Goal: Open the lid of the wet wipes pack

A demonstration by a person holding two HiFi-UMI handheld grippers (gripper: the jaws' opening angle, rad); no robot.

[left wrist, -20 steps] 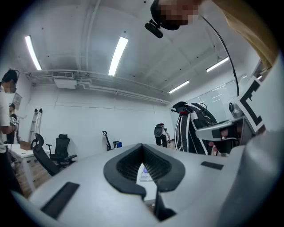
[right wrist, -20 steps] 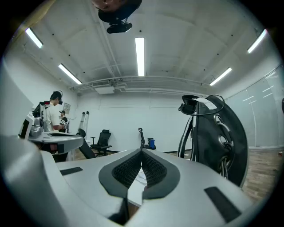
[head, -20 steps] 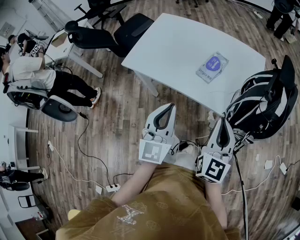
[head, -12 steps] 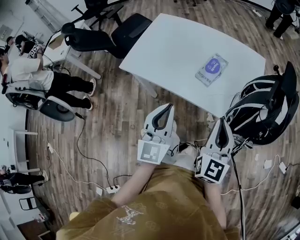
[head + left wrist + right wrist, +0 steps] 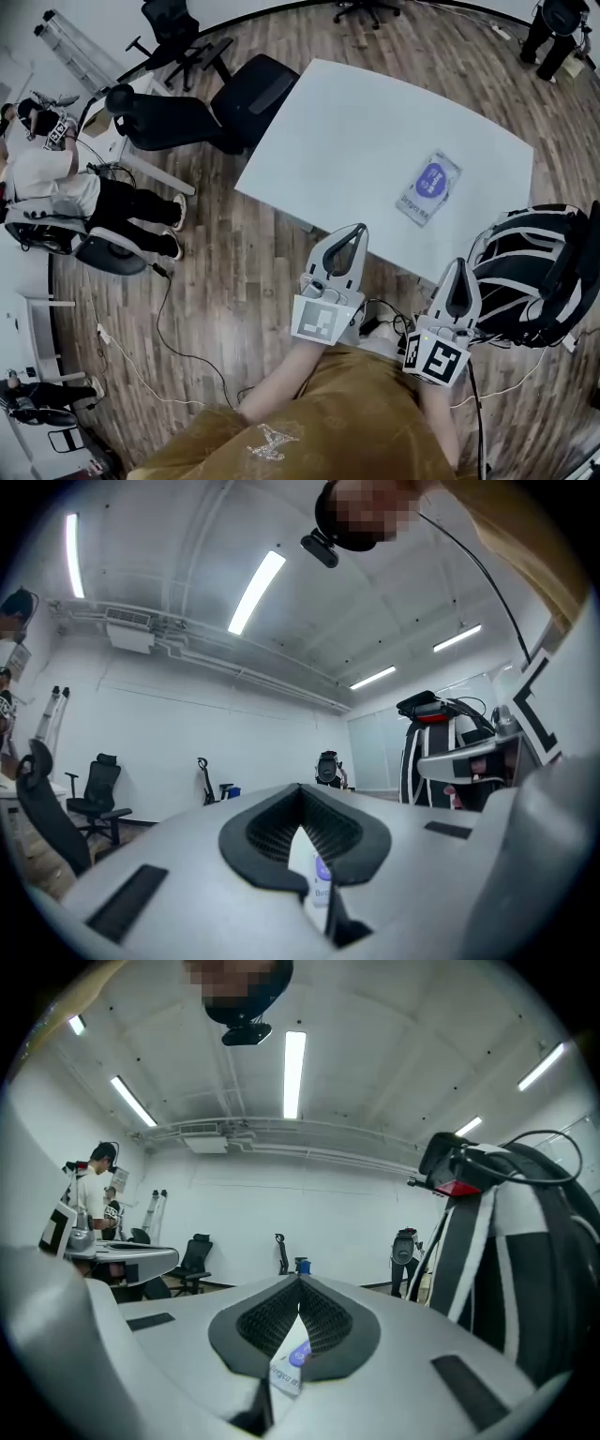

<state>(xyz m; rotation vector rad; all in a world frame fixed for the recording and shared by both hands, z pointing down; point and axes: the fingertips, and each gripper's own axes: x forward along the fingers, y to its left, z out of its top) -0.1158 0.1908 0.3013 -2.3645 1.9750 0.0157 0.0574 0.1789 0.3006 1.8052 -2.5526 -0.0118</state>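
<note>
The wet wipes pack (image 5: 427, 187), pale with a round purple label, lies flat near the front right edge of the white table (image 5: 356, 131), lid down. My left gripper (image 5: 359, 228) is held level in front of the table edge, short of the pack and to its left, jaws shut with nothing in them. My right gripper (image 5: 459, 262) hangs below the table's near corner, also shut and empty. In the left gripper view the pack (image 5: 319, 878) shows through the slit behind the left gripper's (image 5: 300, 789) tips. The right gripper view shows the pack (image 5: 291, 1363) the same way behind the right gripper's (image 5: 299, 1281) tips.
A black-and-white chair (image 5: 534, 272) stands close on the right of the right gripper. A black office chair (image 5: 216, 103) sits at the table's left side. A person (image 5: 56, 178) sits at a desk far left. Cables (image 5: 164, 309) run over the wooden floor.
The table and the pack have come nearer to both grippers, and the whole view has shifted down and to the right. Both grippers stay shut and side by side.
</note>
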